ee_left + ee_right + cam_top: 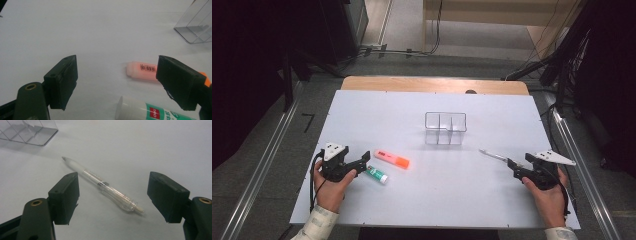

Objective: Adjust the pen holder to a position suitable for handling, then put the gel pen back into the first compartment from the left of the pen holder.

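My left gripper [364, 159] rests at the table's left and is open, with nothing between its jaws. Just beyond its tips lie an orange highlighter [392, 159] and a white glue stick [377, 174] with a green label. The left gripper view has the highlighter [141, 70] ahead, partly behind the right jaw, and the glue stick [150, 112] low between the jaws of the left gripper [117, 72]. My right gripper [512, 166] is open at the table's right, next to a clear pen [493, 155]. In the right gripper view the pen [100, 183] lies on the table between the spread jaws of the right gripper [114, 182], untouched.
A clear plastic organizer [445, 128] with several compartments stands at mid-table, toward the back; its corner shows as the organizer [197, 25] and the organizer [27, 131] in the gripper views. The white table top [437, 200] ends close to both hands at the front.
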Motion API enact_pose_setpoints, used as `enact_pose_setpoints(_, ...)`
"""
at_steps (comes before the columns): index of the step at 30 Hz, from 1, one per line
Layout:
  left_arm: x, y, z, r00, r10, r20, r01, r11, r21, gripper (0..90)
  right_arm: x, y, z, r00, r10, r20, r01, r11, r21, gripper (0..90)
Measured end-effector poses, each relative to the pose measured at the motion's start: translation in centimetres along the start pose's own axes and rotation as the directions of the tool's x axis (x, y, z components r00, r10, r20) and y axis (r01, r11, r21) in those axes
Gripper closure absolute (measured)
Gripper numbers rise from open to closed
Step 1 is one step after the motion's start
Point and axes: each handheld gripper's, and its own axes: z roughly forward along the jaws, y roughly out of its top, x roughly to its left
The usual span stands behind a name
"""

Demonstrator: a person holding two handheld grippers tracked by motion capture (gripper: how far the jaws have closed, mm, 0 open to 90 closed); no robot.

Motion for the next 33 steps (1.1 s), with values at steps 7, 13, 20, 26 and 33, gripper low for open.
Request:
enact_pose_setpoints(7, -0.1, 0.0, 0.0, 1.0, -0.001, 0.004, 0.001, 1.0, 0.004, 18.0, 0.0, 0.0, 0.0, 1.0, -0.001, -0.002, 0.001, 1.0, 0.004, 24.4)
enact_pose_setpoints(13, 0.0, 0.1, -0.1, 1.0, -0.005, 0.001, 0.005, 1.0, -0.003, 17.9, 0.0, -0.1, 0.0, 1.0, -0.006, -0.003, 0.006, 1.0, 0.007, 24.4)
enact_pose_setpoints(20, 0.0, 0.0, -0.1, 1.0, -0.007, 0.002, 0.007, 1.0, -0.004, 17.9, 0.0, -0.1, 0.1, 1.0, -0.008, -0.003, 0.008, 1.0, 0.009, 24.4)
enact_pose_setpoints(26, 0.1, 0.1, -0.2, 0.9999, -0.015, 0.0, 0.015, 0.9999, -0.008, 17.9, 0.2, 0.0, 0.5, 0.9996, -0.028, -0.008, 0.028, 0.999, 0.026, 24.4)
enact_pose_setpoints(33, 0.1, 0.0, -0.1, 0.9999, -0.013, 0.002, 0.013, 0.9999, -0.005, 18.0, 0.4, 0.3, 1.4, 0.9983, -0.055, -0.017, 0.056, 0.997, 0.047, 24.4)
